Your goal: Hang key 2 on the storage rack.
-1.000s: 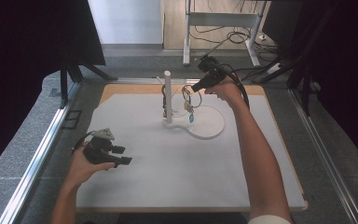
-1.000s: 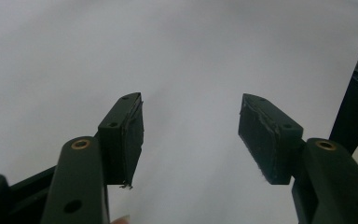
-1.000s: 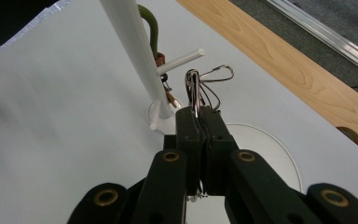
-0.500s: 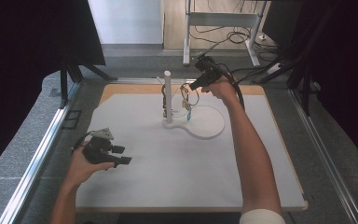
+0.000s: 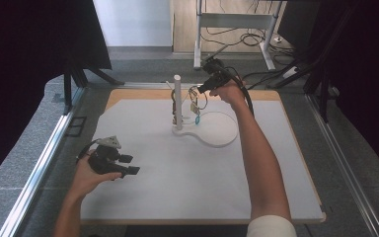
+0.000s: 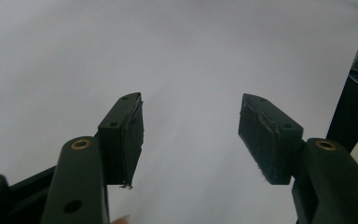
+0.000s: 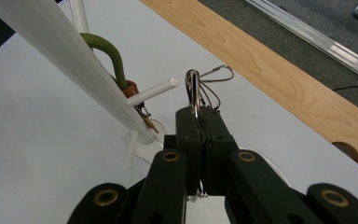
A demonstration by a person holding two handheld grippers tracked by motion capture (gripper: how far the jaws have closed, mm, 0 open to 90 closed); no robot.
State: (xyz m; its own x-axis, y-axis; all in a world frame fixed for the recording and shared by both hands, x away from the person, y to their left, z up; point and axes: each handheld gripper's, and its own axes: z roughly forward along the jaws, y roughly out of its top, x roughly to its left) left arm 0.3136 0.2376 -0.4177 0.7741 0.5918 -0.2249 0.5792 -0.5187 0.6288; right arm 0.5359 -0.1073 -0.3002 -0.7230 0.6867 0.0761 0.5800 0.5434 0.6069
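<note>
The left tongs (image 6: 190, 135) are held open above the white tabletop (image 6: 177, 51), with nothing gripped between the two black jaws.

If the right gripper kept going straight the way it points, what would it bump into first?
Probably the thin white peg sticking out of the white stand pole; the right gripper, holding a metal key ring, looks close, though depth is unclear.
</note>
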